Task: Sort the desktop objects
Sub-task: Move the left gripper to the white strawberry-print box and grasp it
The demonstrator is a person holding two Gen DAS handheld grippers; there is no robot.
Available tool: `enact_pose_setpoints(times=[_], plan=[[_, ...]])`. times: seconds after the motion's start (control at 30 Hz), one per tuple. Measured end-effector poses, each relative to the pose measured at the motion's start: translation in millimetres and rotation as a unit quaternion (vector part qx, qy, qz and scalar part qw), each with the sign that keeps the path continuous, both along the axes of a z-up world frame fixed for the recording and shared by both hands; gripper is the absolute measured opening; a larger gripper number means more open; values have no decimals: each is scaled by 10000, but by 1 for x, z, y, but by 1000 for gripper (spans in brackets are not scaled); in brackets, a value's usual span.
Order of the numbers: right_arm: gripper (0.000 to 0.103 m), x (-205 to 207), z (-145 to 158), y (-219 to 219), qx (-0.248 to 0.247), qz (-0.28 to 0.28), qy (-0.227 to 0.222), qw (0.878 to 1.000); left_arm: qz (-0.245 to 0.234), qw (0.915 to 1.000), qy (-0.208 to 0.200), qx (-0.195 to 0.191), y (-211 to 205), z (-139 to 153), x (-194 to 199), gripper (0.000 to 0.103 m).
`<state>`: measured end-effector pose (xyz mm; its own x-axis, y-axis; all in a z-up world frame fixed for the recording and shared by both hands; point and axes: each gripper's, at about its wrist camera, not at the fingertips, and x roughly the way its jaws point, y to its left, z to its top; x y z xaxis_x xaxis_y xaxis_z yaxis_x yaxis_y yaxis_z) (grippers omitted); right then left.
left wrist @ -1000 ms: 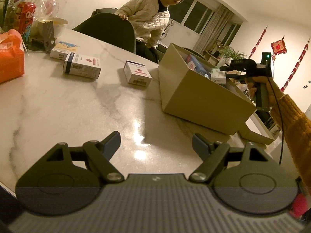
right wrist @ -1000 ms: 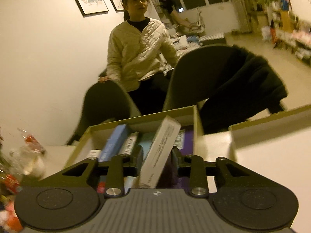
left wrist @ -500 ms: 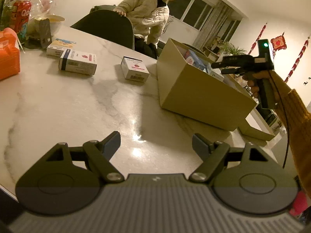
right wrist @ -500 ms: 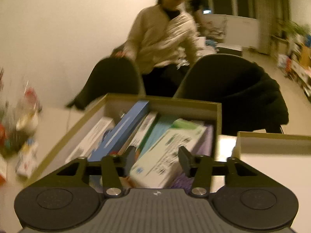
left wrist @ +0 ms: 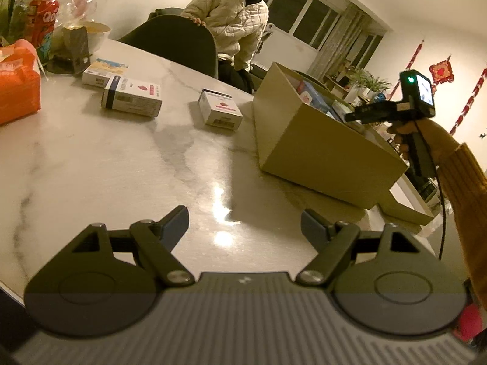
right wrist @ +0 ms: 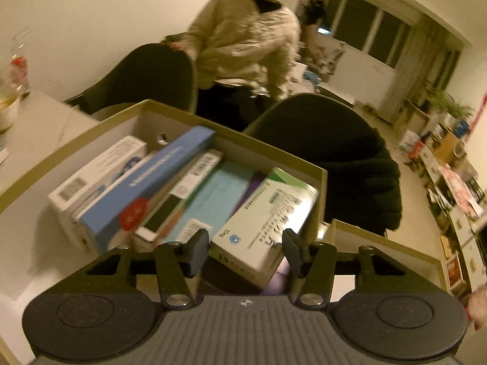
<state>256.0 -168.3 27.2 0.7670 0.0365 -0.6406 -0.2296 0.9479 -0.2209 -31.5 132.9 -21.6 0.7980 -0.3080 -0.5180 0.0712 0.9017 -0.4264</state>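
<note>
the cardboard box (right wrist: 316, 188) fills mid-frame in the right wrist view, open-topped to collect sorted packs; about six lie inside. the right gripper (right wrist: 246, 245) hovers over the green-white pack (right wrist: 268, 222), jaws just closing, not touching it. three boxes (left wrist: 220, 112) wait upper-centre on the table (left wrist: 91, 167). the left gripper (left wrist: 243, 223) gapes empty.

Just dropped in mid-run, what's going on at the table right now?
Small boxes are being sorted into the cardboard box. The right gripper hangs over it, jaws apart and just closing a little, with the white-and-green box lying loose inside among the others. The left gripper waits open and empty above the marble table, where three small boxes are yet to be sorted.
</note>
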Motion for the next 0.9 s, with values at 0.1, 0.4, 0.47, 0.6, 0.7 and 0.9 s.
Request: enact_pose_setpoints(times=[0.1,0.4,0.47,0.6,0.7,0.9], plan=[[49,2,0,-10,162,-240,-68,9996,69,10000,40,-28,4,-2,2,81],[50,-13,9,-20,904,-305,-260,9951,392,9990,137,182,24,3,13,84],[52,-23,11,-21,1163,-236,-299,9925,487,9983,161,262,30,4,18,84],[57,-45,13,-16,1435,11,-407,9888,621,9968,249,428,38,6,30,86],[61,-62,14,-11,1638,200,-487,9851,712,9951,317,607,41,8,41,91],[71,-101,20,-8,2230,449,-795,9705,915,9886,288,1158,40,9,64,103]])
